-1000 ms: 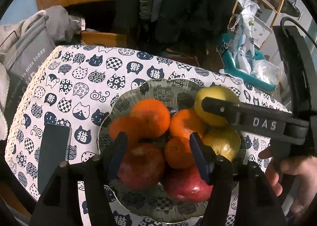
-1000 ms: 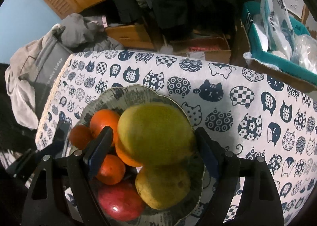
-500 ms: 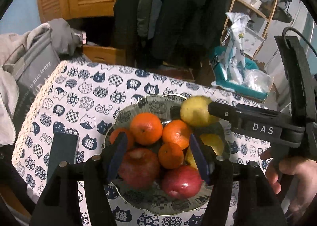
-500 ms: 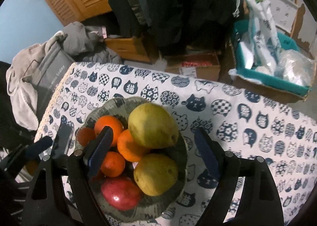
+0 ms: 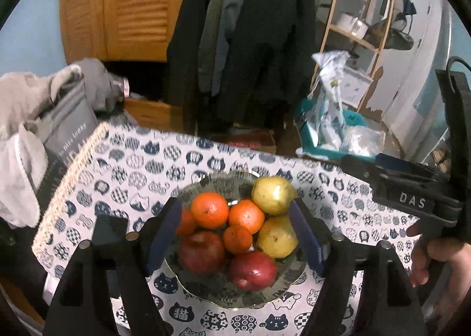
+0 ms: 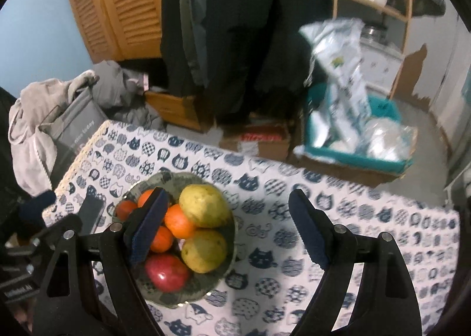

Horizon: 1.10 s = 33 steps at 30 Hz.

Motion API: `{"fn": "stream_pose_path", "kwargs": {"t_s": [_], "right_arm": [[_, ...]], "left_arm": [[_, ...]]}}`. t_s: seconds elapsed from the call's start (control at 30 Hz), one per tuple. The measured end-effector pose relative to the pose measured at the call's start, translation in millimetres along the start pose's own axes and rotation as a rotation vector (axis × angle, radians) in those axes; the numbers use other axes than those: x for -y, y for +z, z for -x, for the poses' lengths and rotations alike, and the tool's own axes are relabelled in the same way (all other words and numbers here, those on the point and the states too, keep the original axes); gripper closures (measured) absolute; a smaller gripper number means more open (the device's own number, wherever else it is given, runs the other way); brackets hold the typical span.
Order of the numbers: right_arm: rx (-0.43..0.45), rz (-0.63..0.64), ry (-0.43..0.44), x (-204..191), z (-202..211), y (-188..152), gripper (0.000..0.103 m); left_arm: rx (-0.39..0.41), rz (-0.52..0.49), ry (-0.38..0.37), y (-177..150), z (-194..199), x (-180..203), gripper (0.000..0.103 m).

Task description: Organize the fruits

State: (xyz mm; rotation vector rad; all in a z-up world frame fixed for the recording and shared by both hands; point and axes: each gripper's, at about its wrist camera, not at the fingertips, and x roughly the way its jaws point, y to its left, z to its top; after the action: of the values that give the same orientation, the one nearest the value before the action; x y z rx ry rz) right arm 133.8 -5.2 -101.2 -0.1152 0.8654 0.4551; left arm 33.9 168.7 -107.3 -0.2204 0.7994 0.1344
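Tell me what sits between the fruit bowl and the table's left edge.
A dark phone lies flat on the cat-print cloth, just left of the bowl; it shows in both wrist views, partly hidden by gripper fingers.

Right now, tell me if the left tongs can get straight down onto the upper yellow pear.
Probably yes. The left tongs hang above the bowl, jaws opening and empty. The upper yellow pear lies uncovered on top at the far rim, though oranges crowd one side.

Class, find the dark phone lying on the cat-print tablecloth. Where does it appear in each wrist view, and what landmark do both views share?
Left wrist view: the phone lies lower left, left of the fruit bowl, partly behind the gripper's finger.
Right wrist view: the phone lies left of centre, again left of the bowl.
Shared landmark: the teal basket beyond the table.
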Motion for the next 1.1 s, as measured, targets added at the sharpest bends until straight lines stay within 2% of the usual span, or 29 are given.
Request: {"fn": "stream_pose_path", "kwargs": {"t_s": [0.23, 0.3, 0.43, 0.63, 1.1], "right_arm": [[0.100, 0.032, -0.045, 3, 57, 1, 0.019], [0.130, 0.038, -0.060, 5, 74, 0, 0.019], [0.171, 0.044, -0.092, 11, 101, -2, 0.019], [0.211, 0.025, -0.124, 26, 133, -9, 0.019], [0.257, 0.007, -0.178, 55, 166, -32, 0.019]], "left_arm": [[0.063, -0.030, 0.001, 10, 36, 14, 0.021], [0.077, -0.033, 0.004, 12, 44, 18, 0.015], [0.116, -0.055, 0.022, 16, 61, 28, 0.013], [0.165, -0.079, 0.041, 20, 82, 39, 0.001], [0.231, -0.101, 0.043, 25, 116, 62, 0.001]]}}
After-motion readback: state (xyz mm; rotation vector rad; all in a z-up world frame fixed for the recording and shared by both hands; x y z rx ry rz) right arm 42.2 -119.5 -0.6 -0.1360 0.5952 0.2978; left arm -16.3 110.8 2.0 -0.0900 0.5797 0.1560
